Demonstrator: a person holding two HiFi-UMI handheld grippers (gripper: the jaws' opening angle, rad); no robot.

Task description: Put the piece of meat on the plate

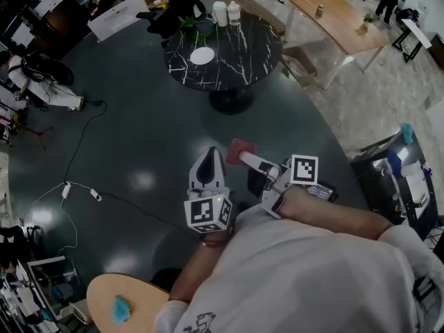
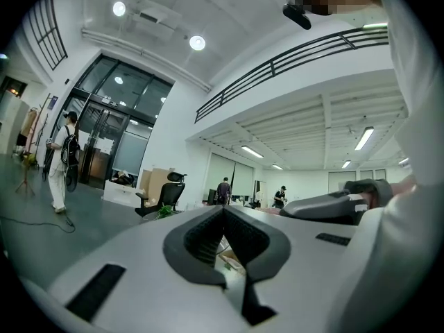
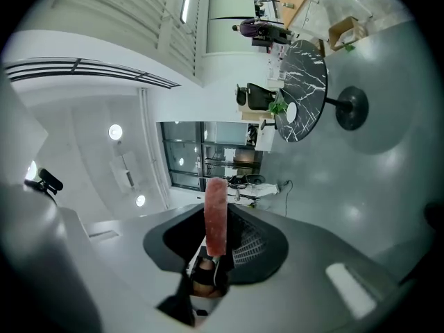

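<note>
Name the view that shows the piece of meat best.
Right gripper view: the piece of meat stands close, edge-on, clamped in the right gripper. The head view shows its flat face, small. The left gripper view does not show it clearly.

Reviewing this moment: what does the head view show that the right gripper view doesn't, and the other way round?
Only the head view shows the left gripper, shut with nothing in it, the person's forearms, and a small wooden table with a blue object on it. Only the right gripper view shows the piece of meat edge-on, clamped between the fingers of the right gripper, plus ceiling lights. Both show the meat, the black round table and the white plate on it, well away from the meat.
</note>
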